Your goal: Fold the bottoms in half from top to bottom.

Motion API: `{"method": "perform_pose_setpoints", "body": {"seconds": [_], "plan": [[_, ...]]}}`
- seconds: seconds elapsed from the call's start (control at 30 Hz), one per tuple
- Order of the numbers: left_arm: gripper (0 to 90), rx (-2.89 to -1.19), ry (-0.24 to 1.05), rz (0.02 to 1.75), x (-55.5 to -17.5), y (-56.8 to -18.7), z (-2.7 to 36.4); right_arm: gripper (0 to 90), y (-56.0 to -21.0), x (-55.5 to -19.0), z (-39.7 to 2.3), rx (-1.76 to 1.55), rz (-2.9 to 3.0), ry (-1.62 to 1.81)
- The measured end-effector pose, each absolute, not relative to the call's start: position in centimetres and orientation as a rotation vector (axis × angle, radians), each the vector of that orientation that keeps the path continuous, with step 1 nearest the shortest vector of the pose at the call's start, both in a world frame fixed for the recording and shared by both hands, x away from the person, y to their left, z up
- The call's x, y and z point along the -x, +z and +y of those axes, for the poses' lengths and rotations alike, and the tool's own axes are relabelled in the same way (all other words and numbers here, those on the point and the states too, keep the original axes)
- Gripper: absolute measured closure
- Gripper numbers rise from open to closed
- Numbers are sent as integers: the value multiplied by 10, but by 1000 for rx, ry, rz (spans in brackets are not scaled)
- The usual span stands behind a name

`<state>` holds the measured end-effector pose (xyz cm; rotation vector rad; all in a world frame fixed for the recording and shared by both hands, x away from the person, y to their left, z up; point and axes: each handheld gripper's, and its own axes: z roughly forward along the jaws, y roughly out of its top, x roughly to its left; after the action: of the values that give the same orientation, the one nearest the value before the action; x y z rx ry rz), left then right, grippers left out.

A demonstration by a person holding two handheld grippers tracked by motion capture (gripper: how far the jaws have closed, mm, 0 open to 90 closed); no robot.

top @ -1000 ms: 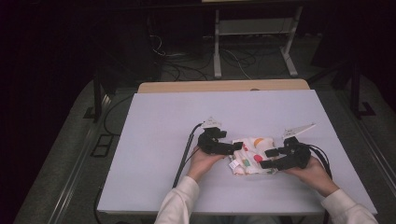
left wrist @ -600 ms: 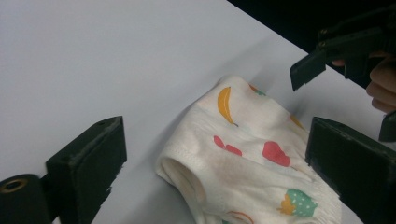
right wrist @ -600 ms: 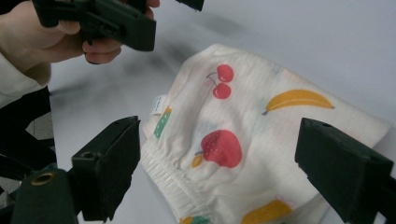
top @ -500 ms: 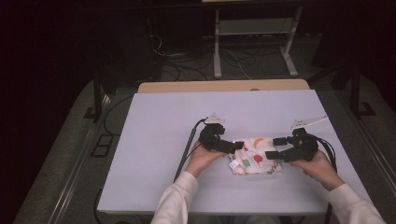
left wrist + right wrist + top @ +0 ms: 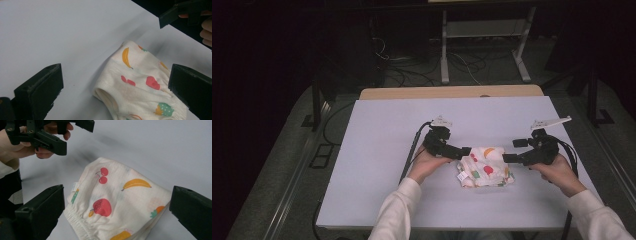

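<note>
Cloth (image 5: 484,166): a small folded white garment printed with fruit (bananas, cherries, a strawberry), lying on the near half of the worktop (image 5: 377,150), right of centre, between the 2 hand-held grippers. The worktop is a pale, plain surface, with a wooden edge (image 5: 452,92) along its far side. In the left gripper view the cloth (image 5: 140,82) shows a rolled, open edge toward the camera; in the right gripper view the cloth (image 5: 117,200) shows a gathered elastic hem at its near edge and a small sewn label at the left. Left hand-held gripper (image 5: 462,151): held low over the worktop at the cloth's left edge, jaws wide apart and holding nothing; whether a jaw touches the fabric cannot be told. Right hand-held gripper (image 5: 514,150): just beside the cloth's right edge, jaws likewise spread wide and empty. Each gripper's own view frames the cloth between its 2 black jaws, with the other gripper farther off beyond it. Black cables (image 5: 409,160) trail from both grippers toward the near edge.
</note>
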<state>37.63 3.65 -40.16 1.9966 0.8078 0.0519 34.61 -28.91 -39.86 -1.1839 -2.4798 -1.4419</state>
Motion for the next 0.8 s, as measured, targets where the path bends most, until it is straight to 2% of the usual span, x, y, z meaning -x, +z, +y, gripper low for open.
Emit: {"method": "perform_pose_setpoints", "body": {"seconds": [0.8], "plan": [[0,-2059,39,820,-397,-402,42,0,-394,-381,-292,1248,-2508,-1408]]}}
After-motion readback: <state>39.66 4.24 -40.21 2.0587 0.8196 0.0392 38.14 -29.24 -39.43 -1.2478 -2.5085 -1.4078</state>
